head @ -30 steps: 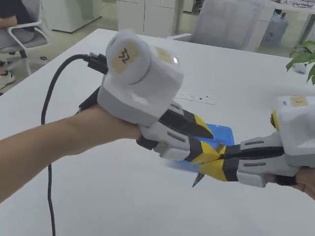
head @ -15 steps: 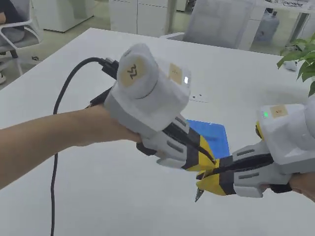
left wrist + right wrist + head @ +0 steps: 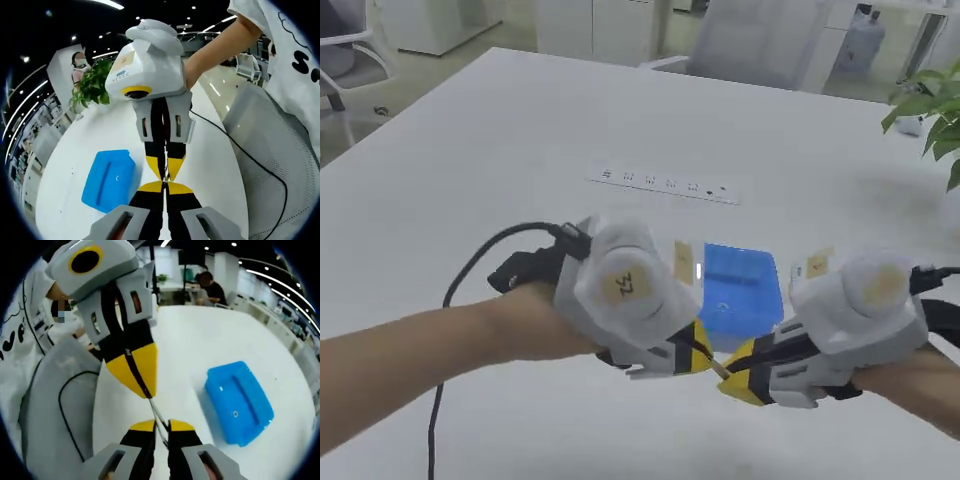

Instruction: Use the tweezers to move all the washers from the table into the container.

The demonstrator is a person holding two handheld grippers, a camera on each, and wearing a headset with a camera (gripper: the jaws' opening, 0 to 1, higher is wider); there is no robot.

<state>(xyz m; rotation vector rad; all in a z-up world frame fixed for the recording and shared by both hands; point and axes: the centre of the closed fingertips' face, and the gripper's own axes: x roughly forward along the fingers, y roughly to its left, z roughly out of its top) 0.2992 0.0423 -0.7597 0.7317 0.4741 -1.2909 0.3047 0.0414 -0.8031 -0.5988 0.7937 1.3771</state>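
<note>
On the white table (image 3: 500,130), the left gripper (image 3: 705,352) is held tip to tip with the right gripper (image 3: 730,372). The left jaws are pressed together, with one end of the tweezers (image 3: 156,415) caught at their tips. The other end is clamped between the right jaws. The blue container (image 3: 740,268) is set just beyond the tips. A single washer (image 3: 235,414) is seen inside it. A power strip (image 3: 665,183) lies farther back.
</note>
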